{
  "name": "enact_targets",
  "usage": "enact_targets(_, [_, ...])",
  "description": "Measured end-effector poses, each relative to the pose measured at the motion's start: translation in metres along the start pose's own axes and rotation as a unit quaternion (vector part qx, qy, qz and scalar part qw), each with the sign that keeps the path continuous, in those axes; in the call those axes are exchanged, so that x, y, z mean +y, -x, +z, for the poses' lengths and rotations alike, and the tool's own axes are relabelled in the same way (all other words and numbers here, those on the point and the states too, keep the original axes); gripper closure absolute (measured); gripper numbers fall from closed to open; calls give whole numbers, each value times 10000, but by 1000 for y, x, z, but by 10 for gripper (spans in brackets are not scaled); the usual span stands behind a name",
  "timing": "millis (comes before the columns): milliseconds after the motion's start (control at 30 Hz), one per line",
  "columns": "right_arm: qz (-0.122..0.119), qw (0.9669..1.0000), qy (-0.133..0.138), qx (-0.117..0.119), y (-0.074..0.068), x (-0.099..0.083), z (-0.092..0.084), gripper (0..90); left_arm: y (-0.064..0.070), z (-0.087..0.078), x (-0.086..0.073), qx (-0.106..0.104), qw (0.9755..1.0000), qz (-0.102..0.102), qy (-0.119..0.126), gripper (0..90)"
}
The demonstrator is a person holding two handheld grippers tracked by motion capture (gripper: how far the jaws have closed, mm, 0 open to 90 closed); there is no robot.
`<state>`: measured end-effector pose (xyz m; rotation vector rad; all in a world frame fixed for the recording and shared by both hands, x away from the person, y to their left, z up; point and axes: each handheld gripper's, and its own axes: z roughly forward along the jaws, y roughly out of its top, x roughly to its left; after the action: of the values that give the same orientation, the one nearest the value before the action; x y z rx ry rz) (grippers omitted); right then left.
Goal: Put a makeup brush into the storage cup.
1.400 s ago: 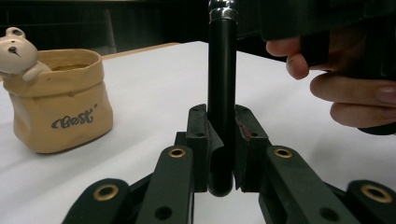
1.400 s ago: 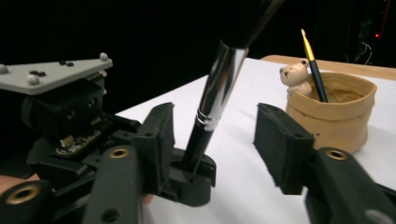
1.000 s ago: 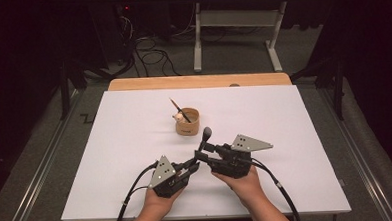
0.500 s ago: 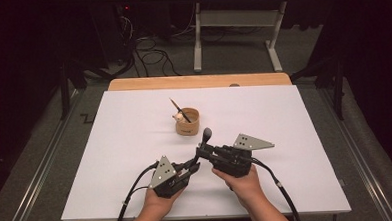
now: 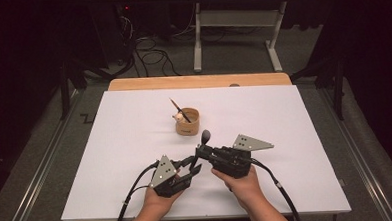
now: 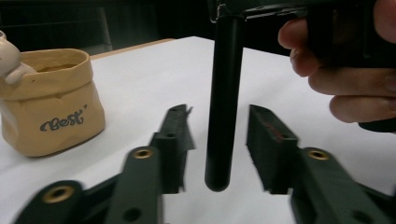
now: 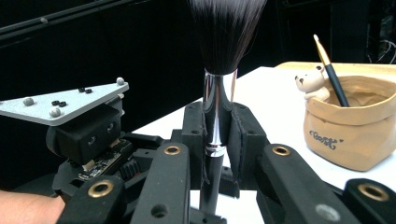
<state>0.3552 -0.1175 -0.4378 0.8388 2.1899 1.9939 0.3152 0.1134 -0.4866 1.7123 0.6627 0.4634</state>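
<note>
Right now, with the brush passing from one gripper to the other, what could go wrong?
1. The right gripper alone clamps the brush, at its shiny collar; that smooth metal might slip.
2. The left gripper has just been opening, its pads apart from the handle but close beside it; pulling away sideways could knock the brush crooked.
3. The holder already has a thin brush leaning in it, so dropping this one in may tip it.

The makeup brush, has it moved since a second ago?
No. The makeup brush stands upright just in front of the pen cup, as before, clamped in the right gripper.
</note>
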Motion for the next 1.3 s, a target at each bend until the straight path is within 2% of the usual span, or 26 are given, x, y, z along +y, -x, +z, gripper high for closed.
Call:
enact_targets(300, [-152, 9997, 59, -178, 1, 4, -7, 793, -7, -2, 0, 173, 9997, 27, -179, 398])
enact_targets(400, [-147, 9996, 105, -230, 3, 5, -10, 793, -10, -6, 1, 324, 9993, 59, -187, 351])
enact_targets(600, [-208, 9990, 181, -352, 7, 8, -17, 793, -21, -16, 4, 581, 9982, -109, -121, 274])
enact_targets(900, [-227, 9983, 280, -467, 11, 12, -26, 793, -36, -30, 7, 761, 9965, -332, -134, 201])
enact_targets(1000, [-231, 9981, 285, -499, 12, 13, -28, 793, -40, -37, 7, 806, 9964, -226, -152, 208])
enact_targets(1300, [-280, 9974, 317, -584, 13, 14, -33, 793, -51, -59, 3, 931, 9949, -184, -329, 185])
